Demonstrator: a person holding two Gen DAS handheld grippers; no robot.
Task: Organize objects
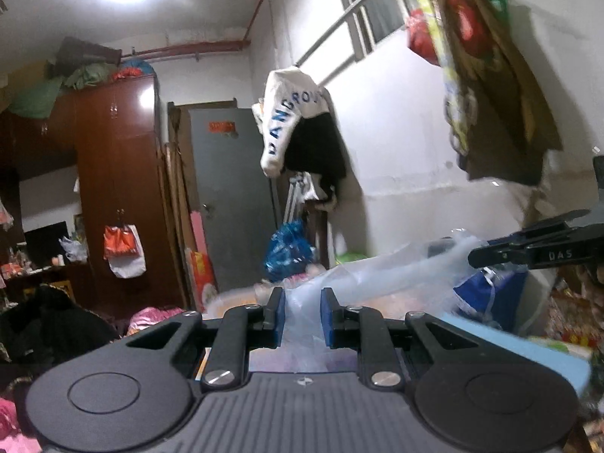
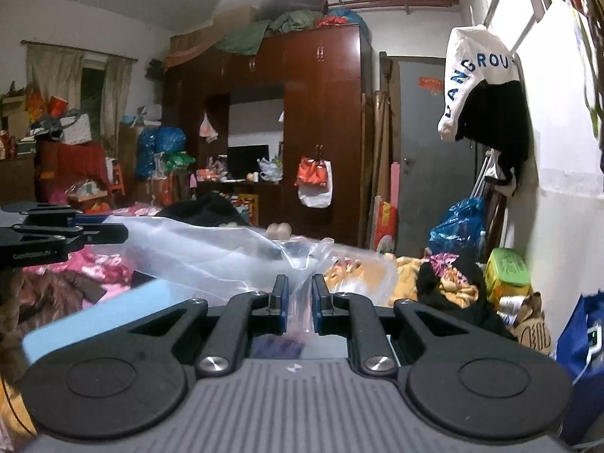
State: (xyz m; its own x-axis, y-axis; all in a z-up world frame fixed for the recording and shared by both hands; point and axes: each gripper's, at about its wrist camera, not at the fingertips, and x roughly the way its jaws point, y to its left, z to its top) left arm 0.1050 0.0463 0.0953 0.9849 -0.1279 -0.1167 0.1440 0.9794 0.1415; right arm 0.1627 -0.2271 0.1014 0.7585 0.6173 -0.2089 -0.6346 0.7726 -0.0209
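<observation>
**Two grippers pinch one clear plastic bag**

Both grippers are clamped on the same clear plastic bag point(image 2: 211, 243), which stretches between them above a cluttered bed. In the left wrist view the left gripper point(image 1: 302, 317) has its blue pads drawn in on a bunched fold of the film; the fold fills the gap, so the exact line where pad meets plastic is hard to see. The right gripper point(image 1: 528, 251) enters that view from the right edge, cut off past its black fingers, with the bag's far end blurred against it.

In the right wrist view the right gripper point(image 2: 300, 304) likewise grips a crumpled edge of the bag between its pads, and the left gripper point(image 2: 64, 236) shows at the left edge, only partly in frame. What lies inside the bag cannot be made out; a dark shape shows through the film but stays unclear. A light blue flat thing point(image 2: 98, 317) sits just below the bag, mostly hidden behind the gripper bodies.

Behind, a brown wardrobe point(image 2: 321, 132) with bundles piled on top, a grey door point(image 2: 426, 158), and a white garment with blue letters point(image 2: 472, 79) hanging on the wall. Hanging bags at the upper right of the left view are smeared by motion.
</observation>
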